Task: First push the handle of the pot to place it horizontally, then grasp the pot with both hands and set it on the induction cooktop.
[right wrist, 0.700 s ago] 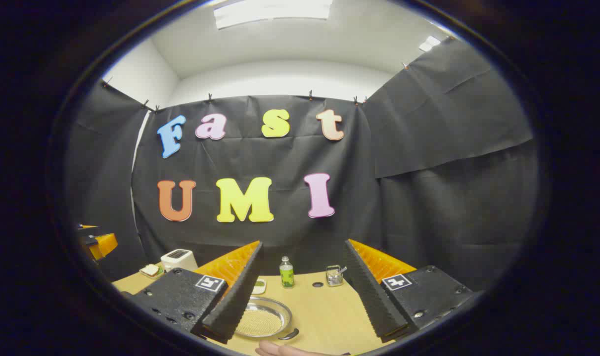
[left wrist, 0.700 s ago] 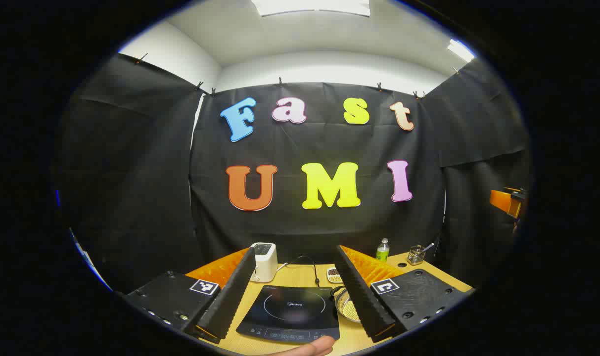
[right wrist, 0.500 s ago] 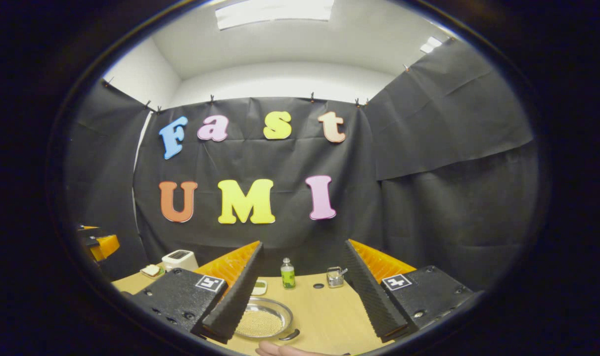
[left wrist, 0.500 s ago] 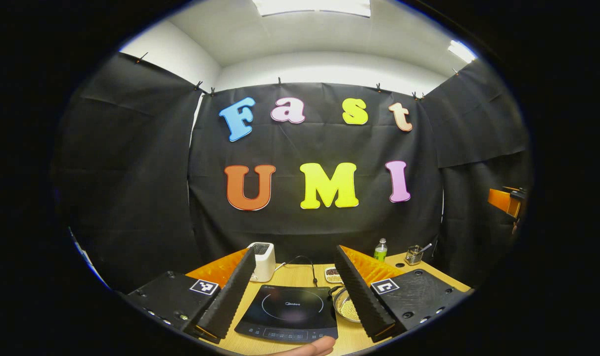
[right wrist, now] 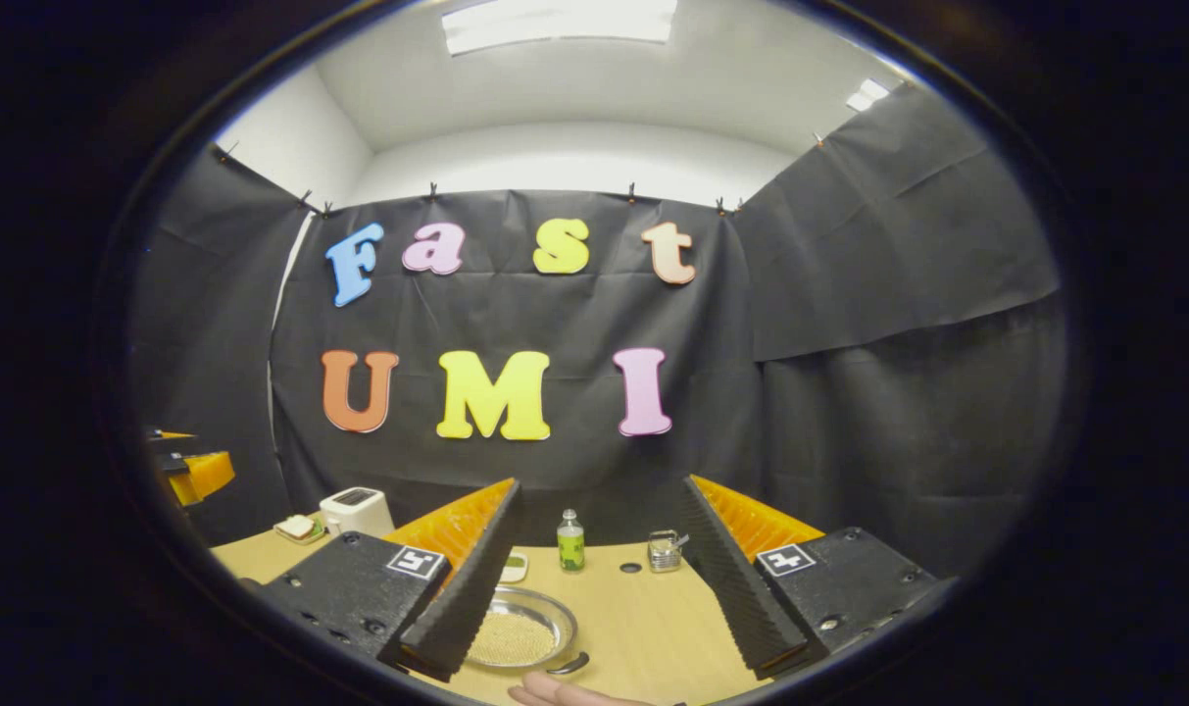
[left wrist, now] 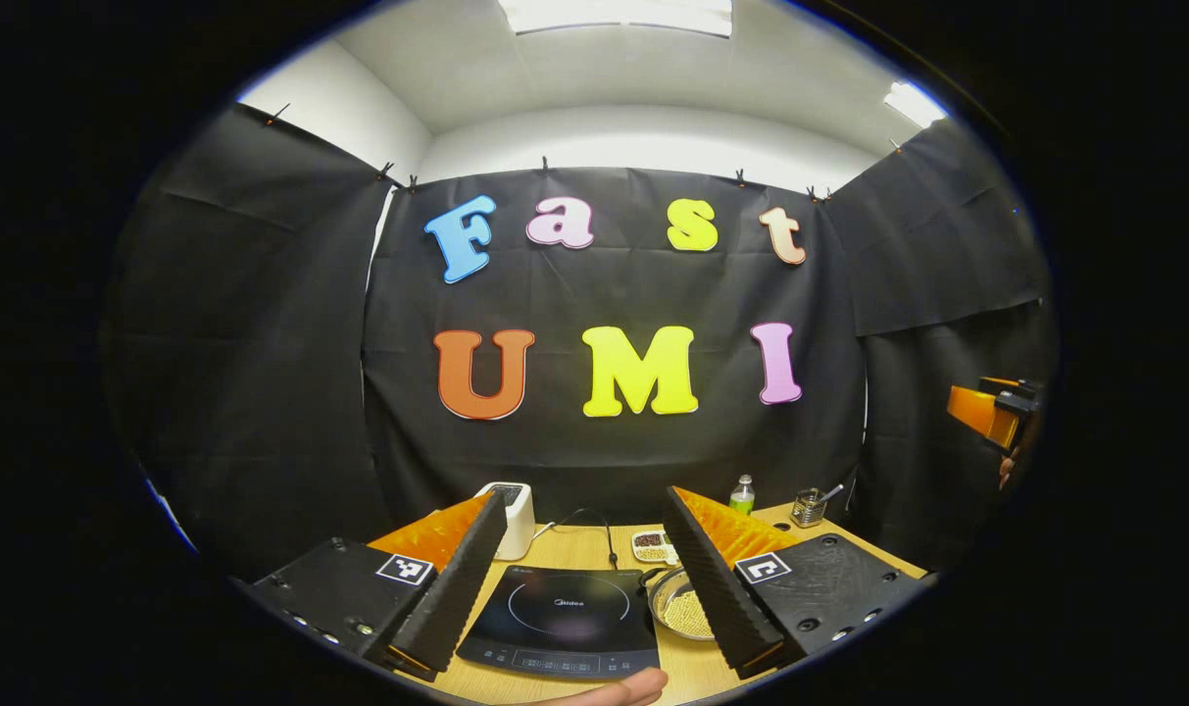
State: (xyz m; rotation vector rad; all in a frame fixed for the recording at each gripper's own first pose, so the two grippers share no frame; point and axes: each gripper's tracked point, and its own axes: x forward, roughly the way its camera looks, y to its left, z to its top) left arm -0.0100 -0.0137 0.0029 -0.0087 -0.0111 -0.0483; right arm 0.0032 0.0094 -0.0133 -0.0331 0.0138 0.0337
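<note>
A shallow silver pot (right wrist: 519, 632) with pale grains in it sits on the wooden table (right wrist: 643, 628). In the right gripper view a dark handle (right wrist: 569, 664) sticks out at its near right rim. In the left gripper view the pot (left wrist: 680, 610) lies right of the black induction cooktop (left wrist: 565, 613), half hidden by my right finger. My left gripper (left wrist: 583, 493) is open, above the cooktop's near side. My right gripper (right wrist: 601, 484) is open, with the pot beside its left finger. Each gripper's orange body shows at the other view's edge, the right gripper (left wrist: 986, 412) and the left gripper (right wrist: 197, 473).
A white toaster (left wrist: 511, 515) stands behind the cooktop with a cable. Along the back are a small dish (left wrist: 650, 545), a green bottle (right wrist: 570, 541) and a glass with a spoon (right wrist: 663, 549). A plate of bread (right wrist: 300, 530) lies left of the toaster (right wrist: 356, 510). A thumb (left wrist: 614, 690) shows at the bottom.
Both views have drifted a little: the table things slid slightly left in the left gripper view and slightly right in the right gripper view. Both grippers stay open, and the pot has not moved.
</note>
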